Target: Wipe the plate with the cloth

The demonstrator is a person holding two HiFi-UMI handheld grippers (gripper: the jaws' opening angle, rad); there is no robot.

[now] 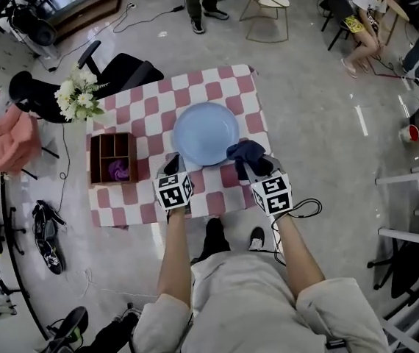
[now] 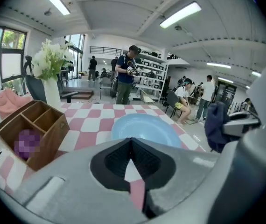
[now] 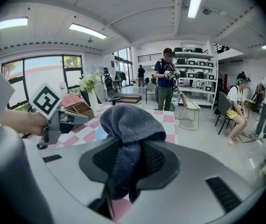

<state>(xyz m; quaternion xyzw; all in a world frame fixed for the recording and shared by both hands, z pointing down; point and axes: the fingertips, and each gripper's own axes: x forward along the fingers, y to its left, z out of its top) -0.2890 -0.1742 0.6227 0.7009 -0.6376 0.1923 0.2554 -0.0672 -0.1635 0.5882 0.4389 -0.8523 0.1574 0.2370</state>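
Head view: forearms forward; right gripper (image 1: 254, 167) clamps cloth (image 1: 243, 152) near plate (image 1: 203, 133); left gripper (image 1: 171, 165) jaws together, empty.

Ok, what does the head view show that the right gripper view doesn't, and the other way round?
Head view only: the whole blue plate and something purple inside the wooden box. Right gripper view only: the right gripper clamped on the dark cloth, close up. Both: the cloth, the left gripper, the box, the checked tablecloth.
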